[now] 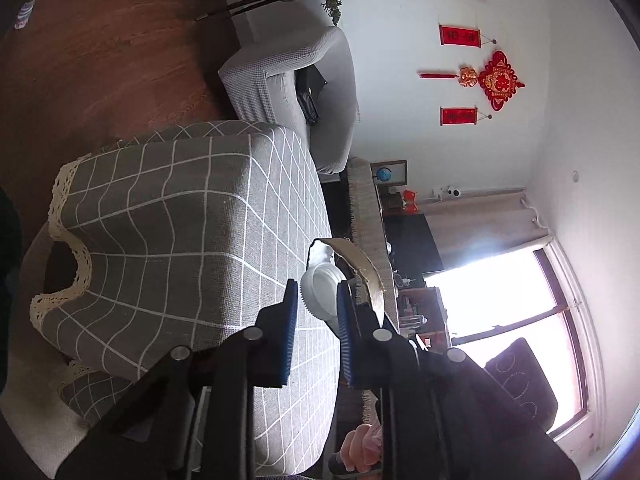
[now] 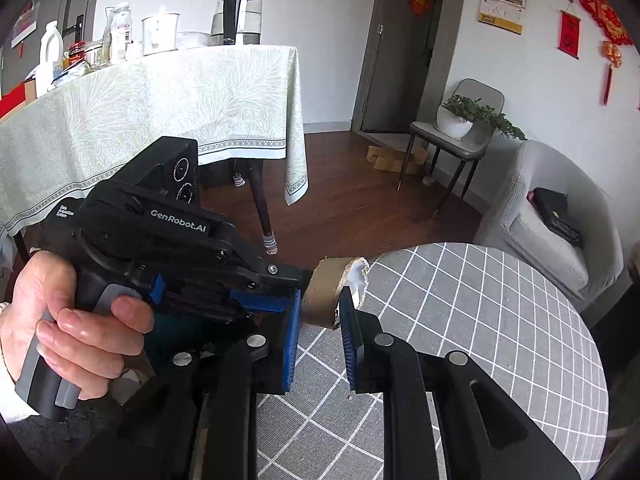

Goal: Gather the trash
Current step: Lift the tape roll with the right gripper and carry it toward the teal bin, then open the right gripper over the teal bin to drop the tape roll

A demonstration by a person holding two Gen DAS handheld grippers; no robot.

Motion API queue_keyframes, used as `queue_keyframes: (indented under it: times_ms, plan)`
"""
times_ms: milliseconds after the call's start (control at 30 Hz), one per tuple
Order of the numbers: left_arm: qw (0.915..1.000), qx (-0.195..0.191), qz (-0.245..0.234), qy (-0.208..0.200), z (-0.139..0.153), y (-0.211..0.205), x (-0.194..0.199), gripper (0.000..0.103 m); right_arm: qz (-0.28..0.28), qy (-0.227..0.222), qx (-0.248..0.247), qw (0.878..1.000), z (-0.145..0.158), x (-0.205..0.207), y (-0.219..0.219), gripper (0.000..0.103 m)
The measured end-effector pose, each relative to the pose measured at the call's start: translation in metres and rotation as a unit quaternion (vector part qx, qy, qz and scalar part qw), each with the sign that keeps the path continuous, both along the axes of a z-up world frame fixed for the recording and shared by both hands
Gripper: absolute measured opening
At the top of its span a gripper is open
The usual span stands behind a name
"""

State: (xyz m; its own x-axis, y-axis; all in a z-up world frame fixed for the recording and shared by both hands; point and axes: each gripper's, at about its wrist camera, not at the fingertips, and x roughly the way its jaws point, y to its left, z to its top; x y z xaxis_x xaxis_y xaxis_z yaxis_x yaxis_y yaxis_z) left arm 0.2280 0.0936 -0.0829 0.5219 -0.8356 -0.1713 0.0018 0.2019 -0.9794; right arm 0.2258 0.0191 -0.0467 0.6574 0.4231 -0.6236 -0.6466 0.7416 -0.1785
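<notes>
A brown cardboard roll (image 2: 320, 276) with torn white paper at its end hangs over the edge of a round table (image 2: 480, 320) with a grey checked cloth. In the right wrist view my right gripper (image 2: 320, 294) is shut on the roll's near end. My left gripper (image 2: 295, 286), held by a hand (image 2: 80, 320), comes in from the left and clamps the same roll. In the left wrist view the roll's white part (image 1: 320, 292) sits pressed between the blue pads of my left gripper (image 1: 318, 304), and its cardboard wall (image 1: 364, 268) curves past the right finger.
A dining table (image 2: 160, 100) with a pale green cloth carries a kettle, bottles and jars behind the left gripper. Also nearby are a chair with a potted plant (image 2: 460, 120), a flat cardboard box (image 2: 392, 158) on the wooden floor, and a grey armchair (image 2: 540, 220) beside the round table.
</notes>
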Motion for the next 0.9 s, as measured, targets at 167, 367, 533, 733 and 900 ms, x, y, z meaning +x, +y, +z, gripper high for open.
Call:
queue_keyframes:
  times_ms: [167,367,533,733,900]
  plan:
    - [0.9999,-0.001,0.009,0.008,-0.001,0.014,-0.002,0.008,0.006,0.002,-0.001,1.0,0.0,0.002,0.01,0.019]
    - [0.9997,0.003,0.024,0.008,0.001,0.039,-0.007,0.008,0.025,0.002,-0.002,1.0,0.0,0.001,0.032,0.019]
    - [0.9989,0.017,0.042,0.01,0.003,0.066,-0.016,0.008,0.037,0.002,-0.002,0.999,0.0,0.002,0.055,0.019]
    - [0.996,0.062,0.063,0.013,0.003,0.105,-0.029,0.008,0.051,0.009,0.0,0.999,-0.002,0.007,0.085,0.019]
    - [0.987,0.14,0.076,0.019,0.004,0.13,-0.038,0.008,0.062,0.046,0.017,0.997,-0.01,0.015,0.11,0.019]
